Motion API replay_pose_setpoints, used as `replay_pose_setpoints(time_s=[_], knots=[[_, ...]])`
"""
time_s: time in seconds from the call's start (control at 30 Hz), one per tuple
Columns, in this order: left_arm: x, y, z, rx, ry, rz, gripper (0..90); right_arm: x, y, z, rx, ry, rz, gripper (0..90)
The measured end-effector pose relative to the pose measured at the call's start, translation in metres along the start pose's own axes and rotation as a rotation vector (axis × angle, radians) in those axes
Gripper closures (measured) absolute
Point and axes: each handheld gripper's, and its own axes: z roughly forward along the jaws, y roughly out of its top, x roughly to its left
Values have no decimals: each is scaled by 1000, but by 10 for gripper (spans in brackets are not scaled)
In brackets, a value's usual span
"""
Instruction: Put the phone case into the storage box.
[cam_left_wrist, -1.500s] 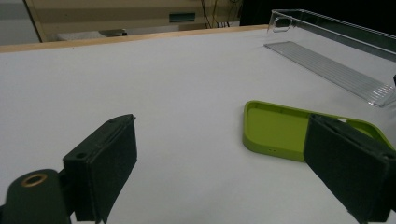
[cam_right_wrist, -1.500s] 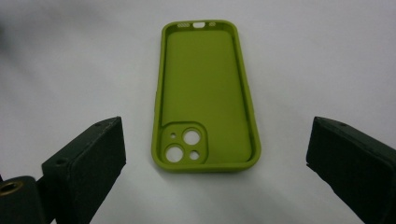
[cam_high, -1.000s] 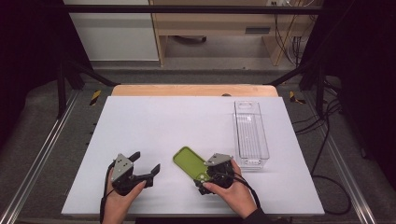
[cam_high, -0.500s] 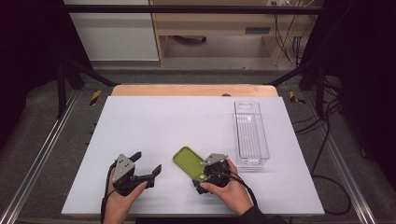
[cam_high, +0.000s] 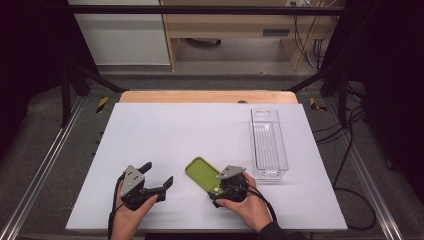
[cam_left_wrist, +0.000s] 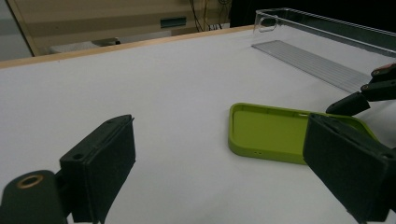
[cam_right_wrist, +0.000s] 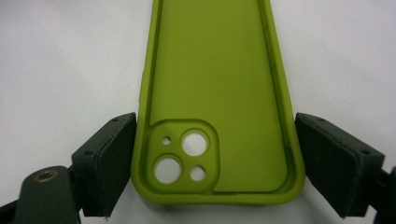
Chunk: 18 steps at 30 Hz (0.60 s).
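A green phone case (cam_high: 201, 171) lies open side up on the white table (cam_high: 200, 130), its camera cut-out end toward me. In the right gripper view my right gripper (cam_right_wrist: 214, 140) has just been closing, and its pads now press both long sides of the case (cam_right_wrist: 215, 84) at that end. The right gripper (cam_high: 216, 189) rests low on the table at the case's near end. My left gripper (cam_high: 157, 174) stands open left of the case with nothing between its fingers. In the left gripper view the case (cam_left_wrist: 268, 133) lies ahead to the right of the left gripper (cam_left_wrist: 224, 168).
A clear, long plastic box (cam_high: 269, 142) stands empty at the right of the table, just beyond my right hand; its wall (cam_left_wrist: 322, 51) appears in the left gripper view. The table's wooden far edge (cam_high: 207, 96) and metal frame rails border the surface.
The right gripper's jaws have drawn together onto the case's near end. Both hands have stayed where they were, and the case has not shifted.
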Motion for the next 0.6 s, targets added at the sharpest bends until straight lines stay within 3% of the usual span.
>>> replay_pose_setpoints(time_s=[0.13, 0.3, 0.5, 0.6], knots=[[-3, 1, -1, -5, 3, 28, 87, -2, 3, -1, 20, 11, 0, 170], [-5, 1, 0, -7, 3, 50, 87, -8, 9, -4, 43, 64, 46, 173], [-8, 1, 2, 5, -11, 88, 85, -13, 20, -15, 56, 73, 41, 174], [-13, 1, 5, 16, -20, 132, 82, -17, 28, -22, 58, 74, 26, 174]])
